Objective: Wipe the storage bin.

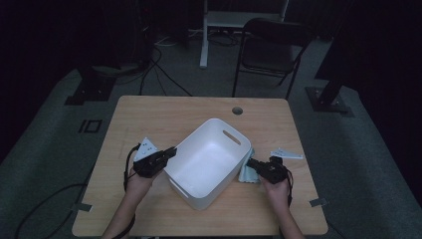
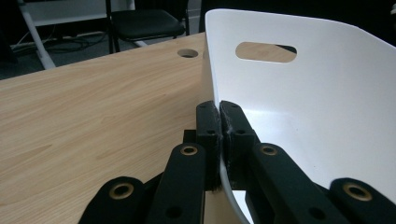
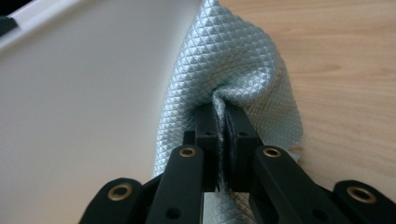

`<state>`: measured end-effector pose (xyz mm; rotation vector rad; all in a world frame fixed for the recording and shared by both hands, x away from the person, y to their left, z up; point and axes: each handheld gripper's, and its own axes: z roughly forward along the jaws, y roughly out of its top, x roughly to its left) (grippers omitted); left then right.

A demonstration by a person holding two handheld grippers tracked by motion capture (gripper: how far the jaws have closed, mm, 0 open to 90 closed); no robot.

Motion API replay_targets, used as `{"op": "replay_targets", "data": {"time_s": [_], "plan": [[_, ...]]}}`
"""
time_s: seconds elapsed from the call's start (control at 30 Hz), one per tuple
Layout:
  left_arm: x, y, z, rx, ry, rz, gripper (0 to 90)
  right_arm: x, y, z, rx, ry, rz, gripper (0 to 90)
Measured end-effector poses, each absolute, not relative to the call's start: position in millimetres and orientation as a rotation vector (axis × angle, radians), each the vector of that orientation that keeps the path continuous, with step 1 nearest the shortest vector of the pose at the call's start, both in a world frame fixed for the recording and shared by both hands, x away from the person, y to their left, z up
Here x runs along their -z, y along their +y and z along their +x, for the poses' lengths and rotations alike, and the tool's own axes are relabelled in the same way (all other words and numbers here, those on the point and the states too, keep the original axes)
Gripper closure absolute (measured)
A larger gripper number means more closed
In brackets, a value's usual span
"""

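item: white bin [image 1: 206,162] — plastic, rectangular, slot handles in its short walls, standing askew near the middle of the table [image 1: 164,114], long axis running from the near edge toward the far right corner.
left gripper [image 1: 168,152] — jaws together, clamped on the bin's thin left wall, one jaw inside, one outside.
item: pale blue cloth [image 3: 233,70] — quilted weave, bunched, lying on the table hard against the bin's right outer wall, toward the right edge.
right gripper [image 1: 251,162] — jaws together, pinching a fold of the cloth.
relation: the bin's opening lies just left of the cloth, over the rim — the right hand is the nearer; judged next move, lift the cloth over that wall while the left steadies the bin.
also: white paper scrap [image 1: 286,153], right edge.
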<state>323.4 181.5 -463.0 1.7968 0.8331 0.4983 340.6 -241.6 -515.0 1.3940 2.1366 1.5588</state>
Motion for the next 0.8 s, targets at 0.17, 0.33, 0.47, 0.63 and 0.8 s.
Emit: {"op": "replay_targets", "data": {"time_s": [0.17,0.33,0.47,0.63,0.8], "plan": [[463,181,323,-0.5,0.834,1.796,87.8,525,-242,344,-1.55,2.155,1.435,85.6],[463,181,323,-0.504,0.838,1.795,87.7,531,-241,346,-1.527,2.177,1.466,85.6],[463,181,323,-0.51,0.839,1.795,87.7,525,-239,343,-1.511,2.178,1.459,85.6],[463,181,323,-0.509,0.839,1.797,87.8,509,-240,335,-1.574,2.158,1.401,85.6],[463,181,323,-0.509,0.838,1.799,87.8,483,-242,324,-1.695,2.09,1.308,85.6]]}}
